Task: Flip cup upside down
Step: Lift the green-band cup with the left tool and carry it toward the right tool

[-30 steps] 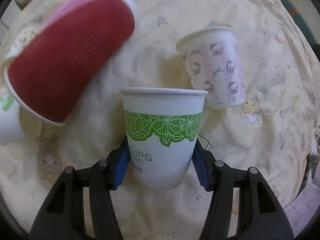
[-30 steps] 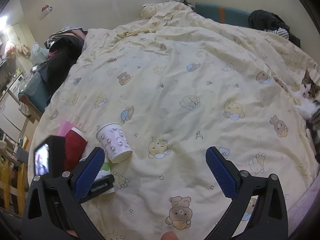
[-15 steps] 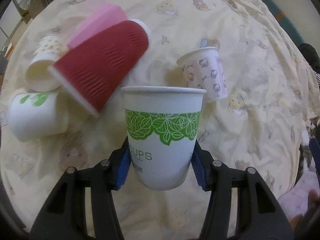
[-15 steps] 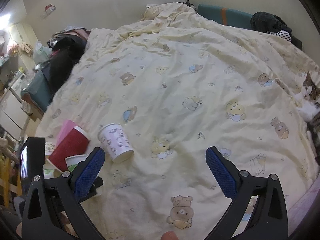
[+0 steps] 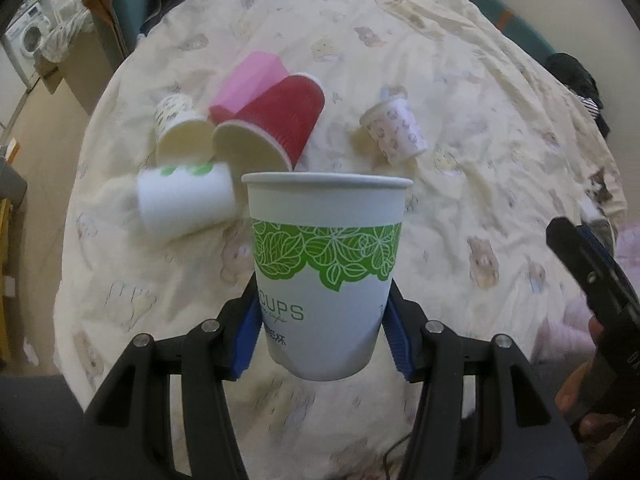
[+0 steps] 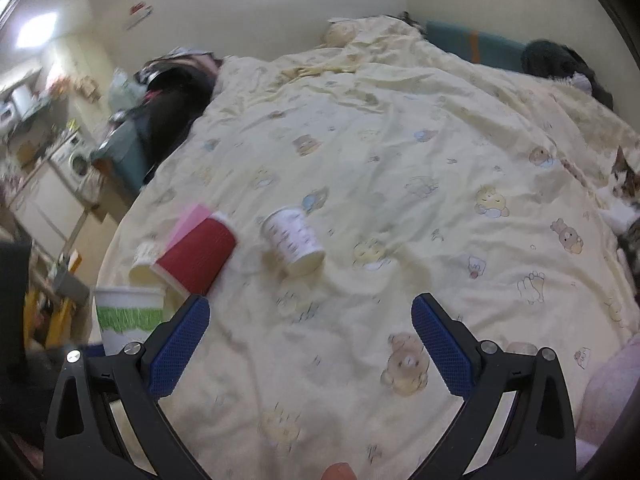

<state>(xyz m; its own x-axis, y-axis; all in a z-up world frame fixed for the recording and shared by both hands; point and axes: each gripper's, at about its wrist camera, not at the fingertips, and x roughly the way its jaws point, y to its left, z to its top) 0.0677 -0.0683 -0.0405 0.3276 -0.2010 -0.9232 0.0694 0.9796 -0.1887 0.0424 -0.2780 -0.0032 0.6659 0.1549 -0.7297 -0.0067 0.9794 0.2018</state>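
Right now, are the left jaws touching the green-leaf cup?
Touching. The left wrist view shows the left gripper with both blue jaws pressed against the lower sides of the green-leaf cup, holding it upright above the bedspread.

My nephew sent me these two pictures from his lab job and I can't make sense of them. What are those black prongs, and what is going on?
No robot here: a person holds a hand tool with a two-finger claw in each hand, and each tool carries a wide-angle camera looking along its fingers. In the left tool's picture, the left claw grips a green-leaf cup, upright and lifted above a bed quilt. On the quilt lie a red cup, a pink cup, a kitty-print cup and two more. The other picture shows the right claw, open and empty, and a cat at the edge.
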